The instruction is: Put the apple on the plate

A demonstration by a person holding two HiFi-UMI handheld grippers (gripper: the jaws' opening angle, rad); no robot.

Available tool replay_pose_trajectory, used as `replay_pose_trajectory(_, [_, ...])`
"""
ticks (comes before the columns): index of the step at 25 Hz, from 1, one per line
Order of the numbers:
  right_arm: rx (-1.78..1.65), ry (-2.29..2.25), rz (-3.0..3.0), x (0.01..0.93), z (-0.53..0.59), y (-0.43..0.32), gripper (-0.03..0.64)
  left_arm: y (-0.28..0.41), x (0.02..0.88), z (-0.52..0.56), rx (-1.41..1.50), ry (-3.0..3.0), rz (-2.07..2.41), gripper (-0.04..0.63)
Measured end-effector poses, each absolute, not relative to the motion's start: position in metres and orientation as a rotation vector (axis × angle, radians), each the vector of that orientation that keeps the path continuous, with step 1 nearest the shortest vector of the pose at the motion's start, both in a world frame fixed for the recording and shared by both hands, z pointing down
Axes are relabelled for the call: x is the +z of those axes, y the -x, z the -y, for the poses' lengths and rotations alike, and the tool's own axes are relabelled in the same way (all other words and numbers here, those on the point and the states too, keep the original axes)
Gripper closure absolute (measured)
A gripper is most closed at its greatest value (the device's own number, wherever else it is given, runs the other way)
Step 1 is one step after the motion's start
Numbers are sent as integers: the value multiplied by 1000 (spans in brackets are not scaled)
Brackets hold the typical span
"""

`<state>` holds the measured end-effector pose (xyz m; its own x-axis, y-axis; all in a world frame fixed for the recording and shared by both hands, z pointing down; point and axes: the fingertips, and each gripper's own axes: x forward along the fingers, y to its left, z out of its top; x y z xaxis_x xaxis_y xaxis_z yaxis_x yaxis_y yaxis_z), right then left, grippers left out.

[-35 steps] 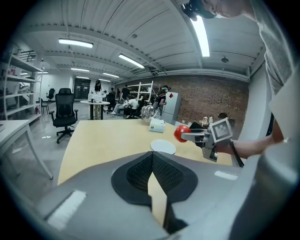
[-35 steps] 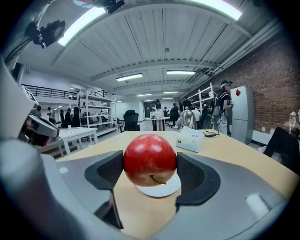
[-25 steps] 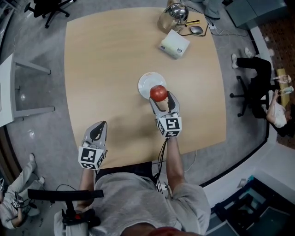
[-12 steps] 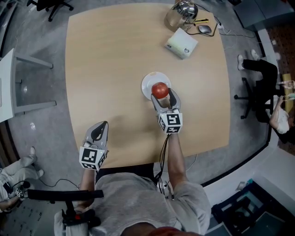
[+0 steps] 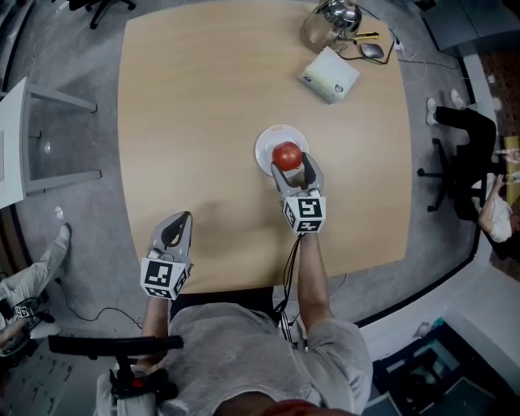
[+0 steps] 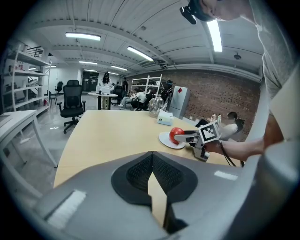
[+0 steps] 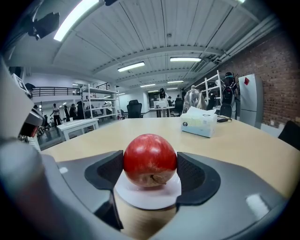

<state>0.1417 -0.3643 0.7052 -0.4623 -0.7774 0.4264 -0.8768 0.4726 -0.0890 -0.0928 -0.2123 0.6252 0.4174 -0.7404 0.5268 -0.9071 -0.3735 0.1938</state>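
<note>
On the wooden table, the left gripper is held at the near left, close to the near edge and well apart from everything else. In the left gripper view its jaws are seen drawn together at the tips, with nothing held between them. Towards the middle of the table, a white plate is placed, and the red apple is seen directly over its near right part. The apple is clamped from both sides by the jaws of the right gripper, which is reached in from the near side. In the right gripper view the apple is pressed between the two dark pads, with the plate just beneath it; whether the fruit is already resting on the plate cannot be told. At the far right of the table, a pale tissue box is laid, and a shiny jug stands beyond it.
</note>
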Motion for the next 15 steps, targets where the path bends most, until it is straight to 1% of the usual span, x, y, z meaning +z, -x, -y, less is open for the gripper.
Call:
replay_pose_trajectory(10, [450, -1422, 2386, 707, 367, -143, 252, 90, 623, 212, 485, -2239, 1396, 575])
replay_pose_trajectory(15, [425, -1426, 2345, 712, 368, -141, 225, 94, 620, 212, 483, -2239, 1409, 575])
